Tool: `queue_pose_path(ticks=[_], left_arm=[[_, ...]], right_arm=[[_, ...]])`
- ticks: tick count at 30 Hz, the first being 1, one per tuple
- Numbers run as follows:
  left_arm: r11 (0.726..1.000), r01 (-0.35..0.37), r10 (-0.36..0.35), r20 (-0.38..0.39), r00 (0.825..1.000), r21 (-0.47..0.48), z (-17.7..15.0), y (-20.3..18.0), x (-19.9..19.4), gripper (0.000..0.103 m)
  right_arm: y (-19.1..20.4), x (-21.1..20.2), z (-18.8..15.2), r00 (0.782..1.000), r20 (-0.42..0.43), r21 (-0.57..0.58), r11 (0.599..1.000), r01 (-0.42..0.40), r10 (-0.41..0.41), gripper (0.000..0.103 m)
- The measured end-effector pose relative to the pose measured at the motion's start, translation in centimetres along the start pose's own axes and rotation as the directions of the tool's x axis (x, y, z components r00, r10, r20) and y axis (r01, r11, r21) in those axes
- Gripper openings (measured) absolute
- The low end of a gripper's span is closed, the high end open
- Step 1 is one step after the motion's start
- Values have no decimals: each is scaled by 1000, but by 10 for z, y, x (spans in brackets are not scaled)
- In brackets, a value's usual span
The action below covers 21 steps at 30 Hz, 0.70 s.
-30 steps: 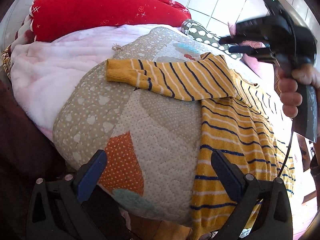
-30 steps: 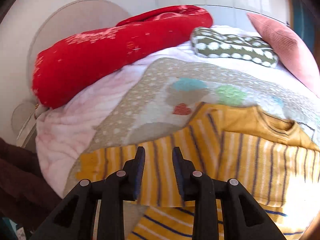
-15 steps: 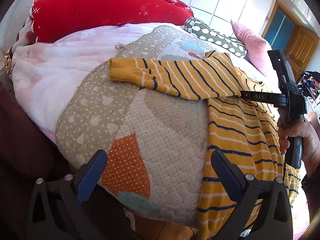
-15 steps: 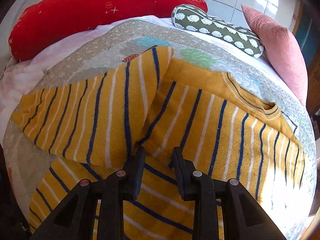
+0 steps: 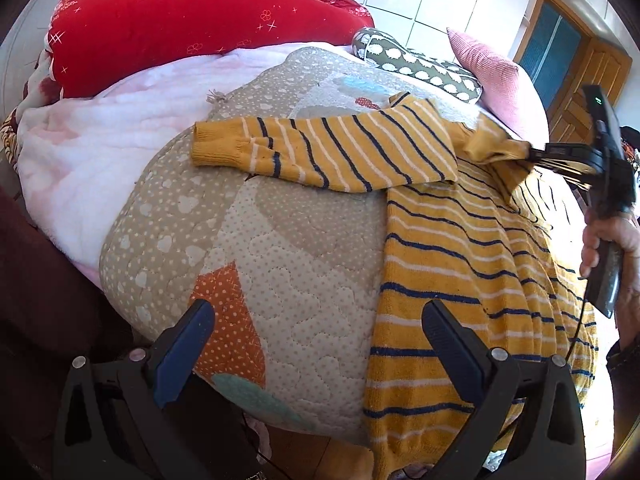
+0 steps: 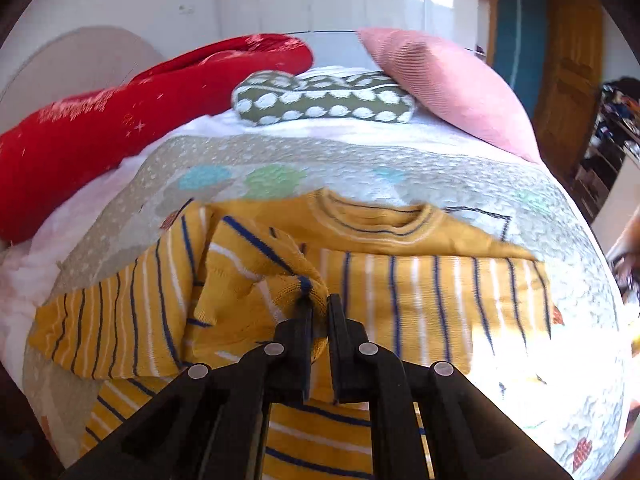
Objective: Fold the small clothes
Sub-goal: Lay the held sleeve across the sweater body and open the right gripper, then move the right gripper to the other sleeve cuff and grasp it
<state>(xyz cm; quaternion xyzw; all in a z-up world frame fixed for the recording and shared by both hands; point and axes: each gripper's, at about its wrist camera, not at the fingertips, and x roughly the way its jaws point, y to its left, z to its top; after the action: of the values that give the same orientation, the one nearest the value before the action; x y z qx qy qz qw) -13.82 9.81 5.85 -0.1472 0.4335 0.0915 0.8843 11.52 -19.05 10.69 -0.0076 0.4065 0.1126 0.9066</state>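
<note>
Broadly, a patchwork quilt point(image 5: 248, 236) in beige, orange and teal dots covers the bed, lying over a fluffy pink-white blanket point(image 5: 100, 140). Behind them a long red bolster point(image 5: 180, 24) runs along the far side, with a pink ribbed cushion point(image 6: 448, 84) and a smaller olive pillow with white spots point(image 6: 320, 100) beside it. A wooden door point(image 5: 580, 80) stands at the far right.

Spread flat on the quilt is the task's garment, a mustard sweater point(image 5: 452, 276) with navy and white stripes, its neckline toward the pillows. One striped sleeve point(image 5: 320, 152) stretches sideways across the quilt, its plain cuff reaching toward the blanket.

At the sweater's shoulder, where that sleeve joins, the right gripper point(image 6: 318, 308) has just been closing and now pinches a bunched fold of the knit between its clenched fingers point(image 6: 338, 312); the cloth is puckered up off the quilt there. A hand point(image 5: 612, 248) holds its handle.

Low over the quilt's near edge, the left gripper point(image 5: 316, 340) hangs with blue-padded fingers point(image 5: 184, 348) spread wide, grasping nothing, with the sweater's hem under the right-hand finger
</note>
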Motion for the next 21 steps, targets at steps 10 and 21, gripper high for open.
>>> queue_pose_path(ticks=[10, 21], left_arm=[[998, 31, -28, -51, 998, 54, -11, -33, 3, 103], [996, 32, -23, -97, 995, 89, -24, -35, 6, 103]], right_arm=[[-279, -98, -75, 907, -106, 607, 696, 384, -408, 10], [-228, -135, -183, 996, -89, 532, 845, 53, -6, 31]])
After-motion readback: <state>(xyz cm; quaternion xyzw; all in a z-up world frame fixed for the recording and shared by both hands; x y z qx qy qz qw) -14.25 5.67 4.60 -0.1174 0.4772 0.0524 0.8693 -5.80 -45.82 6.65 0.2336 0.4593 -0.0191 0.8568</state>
